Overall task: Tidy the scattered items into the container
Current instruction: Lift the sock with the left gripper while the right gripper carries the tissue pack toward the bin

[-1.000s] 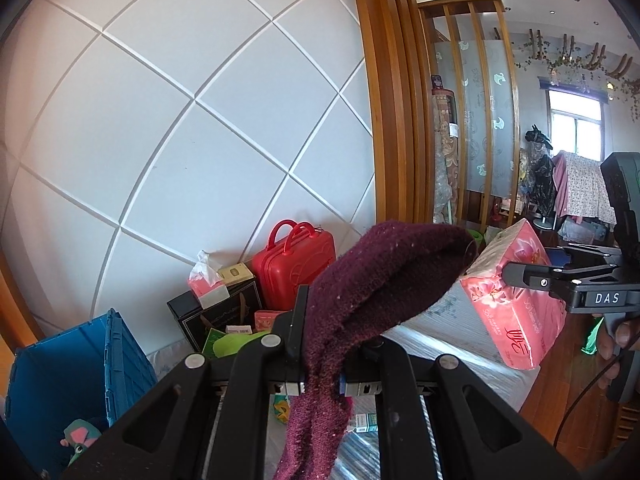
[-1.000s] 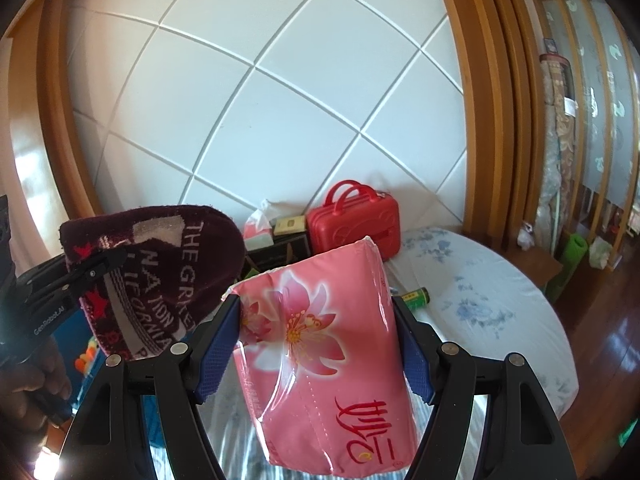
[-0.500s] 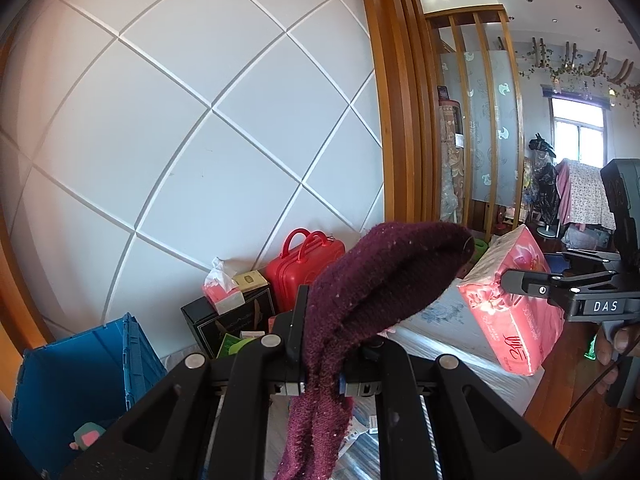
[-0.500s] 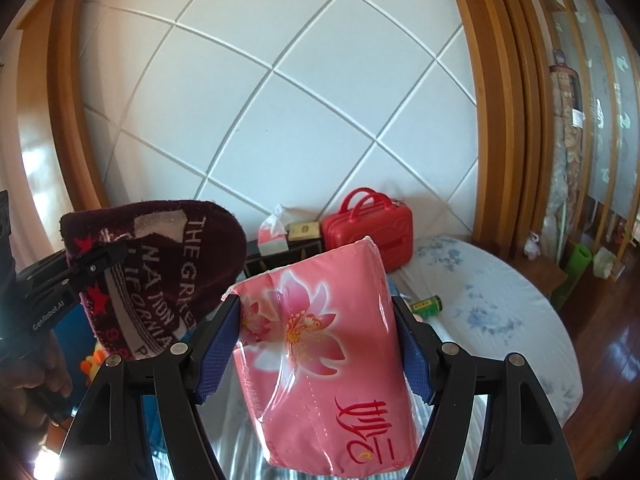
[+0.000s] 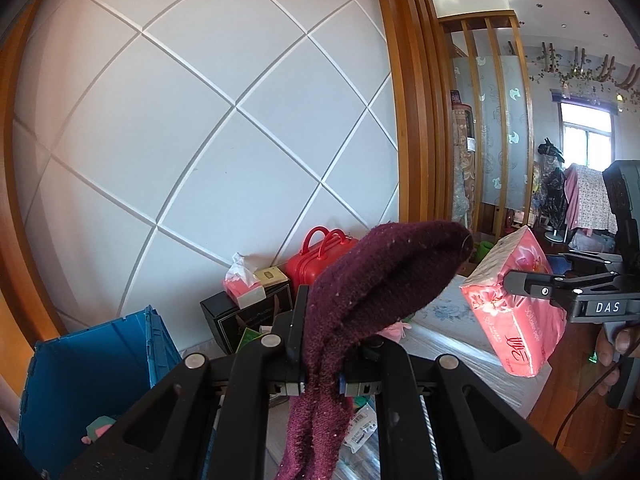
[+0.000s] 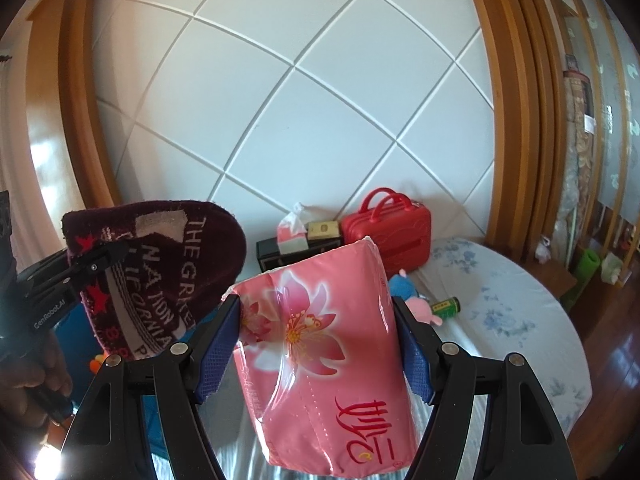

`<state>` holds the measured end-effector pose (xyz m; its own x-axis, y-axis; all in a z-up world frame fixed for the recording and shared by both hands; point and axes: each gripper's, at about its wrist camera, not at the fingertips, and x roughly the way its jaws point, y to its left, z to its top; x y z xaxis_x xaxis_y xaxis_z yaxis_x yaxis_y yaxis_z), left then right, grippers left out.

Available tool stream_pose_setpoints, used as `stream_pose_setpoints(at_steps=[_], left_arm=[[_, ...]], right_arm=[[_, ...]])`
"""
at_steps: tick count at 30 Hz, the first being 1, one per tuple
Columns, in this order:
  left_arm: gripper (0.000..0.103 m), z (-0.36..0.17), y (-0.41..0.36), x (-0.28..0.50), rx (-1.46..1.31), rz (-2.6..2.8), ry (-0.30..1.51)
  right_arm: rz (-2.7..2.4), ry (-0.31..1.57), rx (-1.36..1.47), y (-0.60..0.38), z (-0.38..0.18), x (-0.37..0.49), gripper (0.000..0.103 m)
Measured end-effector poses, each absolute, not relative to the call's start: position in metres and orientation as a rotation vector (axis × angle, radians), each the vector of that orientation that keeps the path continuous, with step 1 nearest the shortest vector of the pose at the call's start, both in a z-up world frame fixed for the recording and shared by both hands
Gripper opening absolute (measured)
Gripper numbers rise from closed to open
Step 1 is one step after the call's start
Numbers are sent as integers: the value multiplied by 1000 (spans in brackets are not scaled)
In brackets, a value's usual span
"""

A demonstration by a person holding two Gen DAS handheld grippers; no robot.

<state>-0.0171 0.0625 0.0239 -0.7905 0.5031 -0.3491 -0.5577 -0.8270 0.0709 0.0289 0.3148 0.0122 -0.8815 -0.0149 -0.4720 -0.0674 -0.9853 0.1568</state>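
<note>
Left tool (image 5: pixel 322 364) clamping maroon hat (image 5: pixel 384 280), right tool (image 6: pixel 320 344) clamping tissue pack (image 6: pixel 324 352), crate (image 5: pixel 96 364) cut off

I saw a red mini suitcase (image 6: pixel 390 230) against the quilted wall panel (image 5: pixel 208 128), beside a black box (image 5: pixel 248 316) topped with an open tissue box (image 5: pixel 243 289).

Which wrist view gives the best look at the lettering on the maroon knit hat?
The right wrist view: the maroon knit hat shows its side with white lettering, pinched by the left gripper. The left wrist view sees the hat edge-on, plain knit folded between its own fingers, with no lettering visible.
</note>
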Motion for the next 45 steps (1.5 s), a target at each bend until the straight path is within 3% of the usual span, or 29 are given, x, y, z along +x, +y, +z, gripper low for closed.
stream_pose_setpoints(at_steps=[45], left_arm=[[10, 25, -119, -33, -413, 2691, 163]], right_arm=[[3176, 147, -759, 136, 22, -26, 72]])
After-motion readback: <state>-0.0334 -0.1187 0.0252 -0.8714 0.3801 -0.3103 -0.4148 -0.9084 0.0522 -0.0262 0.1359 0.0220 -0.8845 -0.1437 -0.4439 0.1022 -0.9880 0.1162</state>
